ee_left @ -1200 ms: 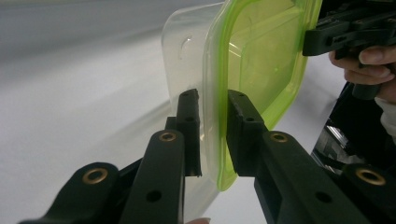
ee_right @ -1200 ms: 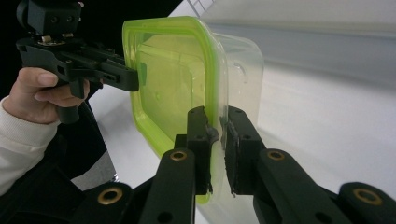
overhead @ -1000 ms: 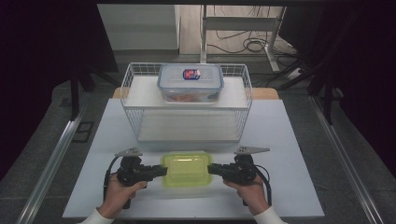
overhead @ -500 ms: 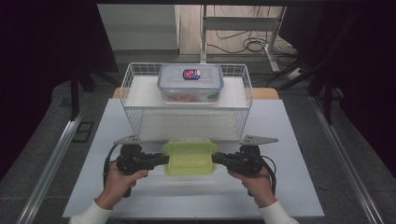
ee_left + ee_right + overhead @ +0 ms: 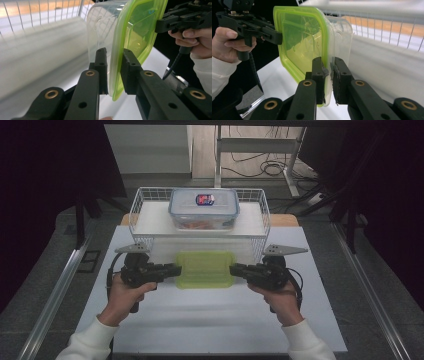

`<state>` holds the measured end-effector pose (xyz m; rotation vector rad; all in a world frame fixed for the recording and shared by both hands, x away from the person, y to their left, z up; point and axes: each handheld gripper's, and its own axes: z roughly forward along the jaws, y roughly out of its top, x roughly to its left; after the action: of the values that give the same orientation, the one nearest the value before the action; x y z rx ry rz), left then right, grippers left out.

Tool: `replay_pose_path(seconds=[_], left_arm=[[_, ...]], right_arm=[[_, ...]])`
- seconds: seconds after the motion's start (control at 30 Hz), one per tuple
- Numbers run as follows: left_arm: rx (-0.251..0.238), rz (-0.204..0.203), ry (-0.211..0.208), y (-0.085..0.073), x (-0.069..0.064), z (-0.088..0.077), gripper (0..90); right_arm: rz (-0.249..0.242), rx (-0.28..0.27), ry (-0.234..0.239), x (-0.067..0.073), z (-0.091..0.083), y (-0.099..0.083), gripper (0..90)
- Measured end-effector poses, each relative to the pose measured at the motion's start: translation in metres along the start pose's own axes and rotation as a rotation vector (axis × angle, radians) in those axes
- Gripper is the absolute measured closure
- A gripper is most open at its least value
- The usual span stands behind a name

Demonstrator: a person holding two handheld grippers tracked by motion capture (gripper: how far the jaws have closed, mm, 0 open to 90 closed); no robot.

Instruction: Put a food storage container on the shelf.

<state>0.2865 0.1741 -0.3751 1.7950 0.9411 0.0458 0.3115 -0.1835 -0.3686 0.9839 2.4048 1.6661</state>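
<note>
Both grippers, left point(image 5: 172, 269) and right point(image 5: 236, 268), pinch the box point(image 5: 204, 268) by its end rims (stiff, light, probably slippery plastic).

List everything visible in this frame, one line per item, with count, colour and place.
Green-lidded container: 1, clear tub, lime lid, held between both claws in front of the basket.
Blue-rimmed container: 1, clear, orange contents, on the board inside the basket.
Wire basket: 1, white, far end of table.
Table: 1, white.
Left claw: 1, black, shut on the container's left rim.
Right claw: 1, black, shut on its right rim.
Hands: 2, white sleeves, bottom edge.
</note>
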Motion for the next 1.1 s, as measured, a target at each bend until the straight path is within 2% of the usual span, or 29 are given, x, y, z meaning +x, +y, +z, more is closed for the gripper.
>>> replay_pose_path(seconds=[0.4, 0.57, 0.83, 1.1], left_arm=[[-0.038, 0.064, 0.030, 0.053, -0.007, -0.021, 77.8], [-0.044, 0.072, 0.026, 0.076, -0.008, -0.028, 77.8], [-0.061, 0.098, 0.054, 0.114, -0.007, -0.034, 77.8], [-0.055, 0.079, 0.049, 0.135, 0.007, -0.033, 77.9]], right_arm=[[-0.057, -0.038, -0.024, 0.007, -0.010, 0.056, 80.3], [-0.066, -0.050, -0.028, 0.008, -0.014, 0.078, 80.4], [-0.050, -0.074, -0.032, -0.002, -0.014, 0.111, 80.3], [-0.043, -0.073, -0.025, -0.014, -0.008, 0.136, 80.3]])
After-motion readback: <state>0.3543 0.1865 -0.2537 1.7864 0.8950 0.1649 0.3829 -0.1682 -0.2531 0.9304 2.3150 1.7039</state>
